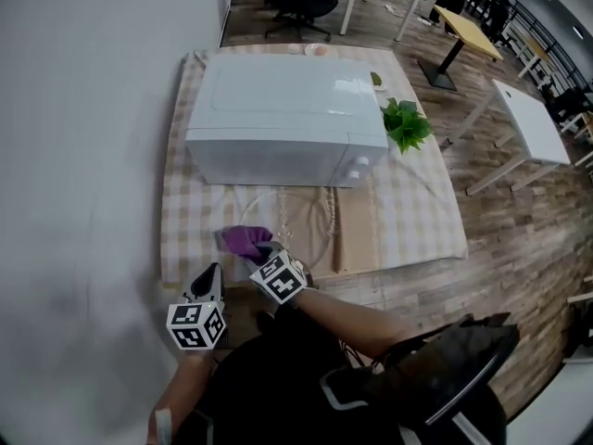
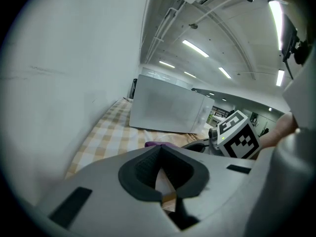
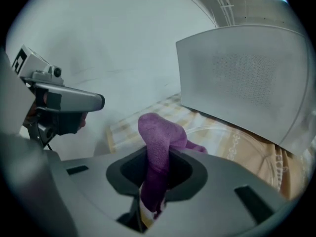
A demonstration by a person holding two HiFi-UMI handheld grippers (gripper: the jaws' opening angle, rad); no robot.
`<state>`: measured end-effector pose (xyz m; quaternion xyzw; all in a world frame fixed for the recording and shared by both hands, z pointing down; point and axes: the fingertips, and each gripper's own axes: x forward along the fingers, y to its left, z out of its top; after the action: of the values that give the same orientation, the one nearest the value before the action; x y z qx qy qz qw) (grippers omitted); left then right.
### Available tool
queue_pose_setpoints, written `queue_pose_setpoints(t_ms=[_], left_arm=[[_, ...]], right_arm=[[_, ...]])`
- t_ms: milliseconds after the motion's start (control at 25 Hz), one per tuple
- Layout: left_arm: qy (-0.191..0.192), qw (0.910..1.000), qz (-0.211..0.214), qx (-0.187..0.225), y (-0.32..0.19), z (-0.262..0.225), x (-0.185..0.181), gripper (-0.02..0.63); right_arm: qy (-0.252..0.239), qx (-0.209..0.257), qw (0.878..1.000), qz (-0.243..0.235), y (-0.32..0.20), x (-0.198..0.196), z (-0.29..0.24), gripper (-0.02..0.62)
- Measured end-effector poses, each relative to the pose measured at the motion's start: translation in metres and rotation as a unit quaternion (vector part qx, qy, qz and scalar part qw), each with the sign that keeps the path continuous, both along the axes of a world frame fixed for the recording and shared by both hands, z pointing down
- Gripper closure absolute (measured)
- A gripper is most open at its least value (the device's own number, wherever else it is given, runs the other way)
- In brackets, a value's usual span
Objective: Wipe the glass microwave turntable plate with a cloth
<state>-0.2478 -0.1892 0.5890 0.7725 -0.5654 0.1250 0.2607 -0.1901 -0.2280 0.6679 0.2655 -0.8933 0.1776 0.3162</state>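
Right gripper [image 3: 150,196]: you had it clamped on the cloth [image 1: 246,241] at the plate's [image 1: 308,226] near-left rim.
Left gripper [image 2: 163,186]: jaws together, empty, near the table edge.
Risk: with nothing steadying it, the plate could have slid; the cloth could have slipped.
Microwave [image 1: 278,109]: door shut, inside hidden; the plate lay in front of it.

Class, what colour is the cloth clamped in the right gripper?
Purple. The cloth shows best in the right gripper view.
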Motion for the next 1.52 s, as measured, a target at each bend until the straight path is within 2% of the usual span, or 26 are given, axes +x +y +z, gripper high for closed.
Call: queue_pose_setpoints(t_ms=[280,920,1200,1520], left_arm=[[0.001,0.9998,0.019,-0.002,-0.007,0.002,0.012,0.598],[0.004,0.9975,0.071,0.001,-0.013,0.004,0.058,0.598],[0.003,0.9961,0.087,0.008,-0.018,0.000,0.077,0.598],[0.005,0.9930,0.116,0.017,-0.018,-0.007,0.097,0.598]], right_arm=[[0.034,-0.011,0.999,0.039,-0.007,0.033,0.021,0.515],[0.062,-0.032,0.989,0.130,-0.018,0.119,0.029,0.515],[0.092,-0.026,0.980,0.174,-0.021,0.168,0.027,0.517],[0.103,-0.030,0.968,0.228,-0.016,0.216,0.026,0.515]])
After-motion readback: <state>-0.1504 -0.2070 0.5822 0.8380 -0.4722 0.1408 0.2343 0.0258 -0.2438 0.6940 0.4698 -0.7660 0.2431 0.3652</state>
